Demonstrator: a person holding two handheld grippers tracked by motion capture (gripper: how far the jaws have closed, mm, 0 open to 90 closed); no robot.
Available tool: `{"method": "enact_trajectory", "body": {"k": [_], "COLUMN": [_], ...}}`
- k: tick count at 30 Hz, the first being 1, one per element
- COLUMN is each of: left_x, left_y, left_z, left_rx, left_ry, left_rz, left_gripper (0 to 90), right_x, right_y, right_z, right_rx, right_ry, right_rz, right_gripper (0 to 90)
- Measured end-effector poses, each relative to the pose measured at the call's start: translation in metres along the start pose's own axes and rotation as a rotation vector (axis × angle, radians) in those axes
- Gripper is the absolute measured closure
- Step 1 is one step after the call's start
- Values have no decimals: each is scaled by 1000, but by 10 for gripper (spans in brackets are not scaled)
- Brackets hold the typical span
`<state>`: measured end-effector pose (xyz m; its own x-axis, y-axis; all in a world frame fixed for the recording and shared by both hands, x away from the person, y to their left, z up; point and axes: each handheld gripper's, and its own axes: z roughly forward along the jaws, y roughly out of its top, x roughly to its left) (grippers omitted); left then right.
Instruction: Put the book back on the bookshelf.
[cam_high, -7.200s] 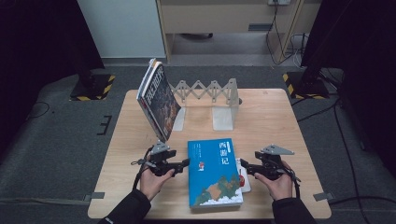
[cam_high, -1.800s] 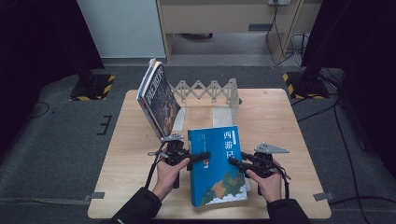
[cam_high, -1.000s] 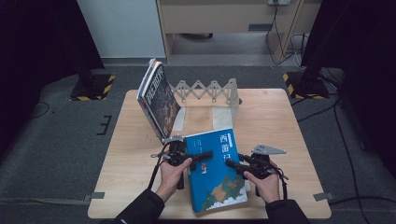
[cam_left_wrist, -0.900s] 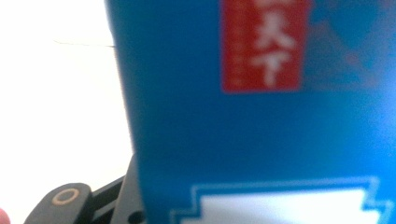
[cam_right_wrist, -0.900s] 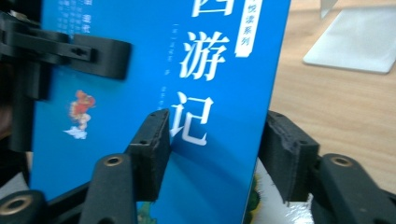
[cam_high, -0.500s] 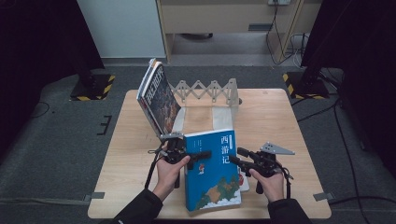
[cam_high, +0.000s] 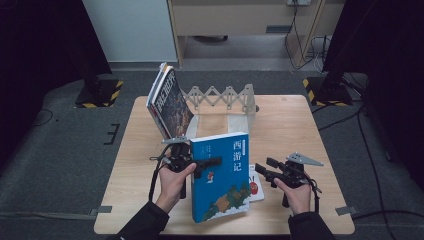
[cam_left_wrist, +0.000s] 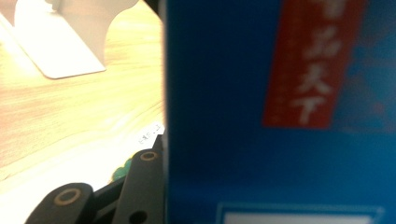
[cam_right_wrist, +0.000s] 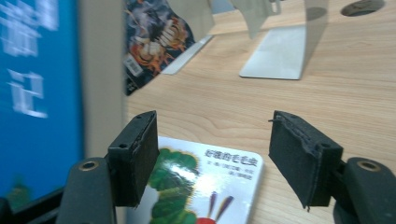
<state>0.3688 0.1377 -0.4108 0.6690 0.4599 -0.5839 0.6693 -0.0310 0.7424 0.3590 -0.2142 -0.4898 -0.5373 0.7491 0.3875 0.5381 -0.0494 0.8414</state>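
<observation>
A: Gripping the blue book (cam_high: 220, 177) by its left edge, your left gripper (cam_high: 200, 164) has its jaws clamped on the cover and holds it tilted up off the bench (cam_high: 300, 125).

B: How does the book look from where you stand?

A: It has a deep blue cover, white characters down the upper right and a patch of green and orange artwork near the bottom. In your left gripper view the cover (cam_left_wrist: 280, 116) bears a red strip with pale characters and a white-edged box at the foot, all blurred. Its bottom edge sits nearest you; its top edge points toward the white bookend rack (cam_high: 225, 97).

B: And your right gripper?

A: Your right gripper (cam_high: 265, 170) is just right of the blue book, apart from it. Its jaws have just been opening and stand spread with nothing between them. In your right gripper view the book's page edge (cam_right_wrist: 100, 70) is just left of the left jaw.

B: What lies under the blue book?

A: A small white picture book (cam_right_wrist: 201, 186) lies flat on the bench, poking out past the blue book's right edge, below your open jaws. Behind the blue book, a dark-covered book (cam_high: 170, 105) leans against the rack's left end.
</observation>
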Motion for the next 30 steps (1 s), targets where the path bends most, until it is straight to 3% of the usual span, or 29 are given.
{"method": "enact_trajectory", "body": {"k": [4, 12, 19, 30], "left_x": [-5, -11, -4, 12], "left_y": [5, 21, 35, 69], "left_z": [-6, -30, -43, -34], "left_rx": [-12, -84, -122, -153], "left_ry": [-7, 13, 99, 219], "left_rz": [14, 46, 60, 80], "left_gripper": [597, 592, 589, 592], "right_x": [-2, -4, -7, -19], "right_y": [-2, -5, -8, -8], "right_z": [2, 6, 9, 4], "right_rx": [31, 94, 139, 172], "right_ry": [-32, -81, -121, -180], "right_rz": [-15, -60, -101, -106], "right_gripper": [298, 270, 254, 269]}}
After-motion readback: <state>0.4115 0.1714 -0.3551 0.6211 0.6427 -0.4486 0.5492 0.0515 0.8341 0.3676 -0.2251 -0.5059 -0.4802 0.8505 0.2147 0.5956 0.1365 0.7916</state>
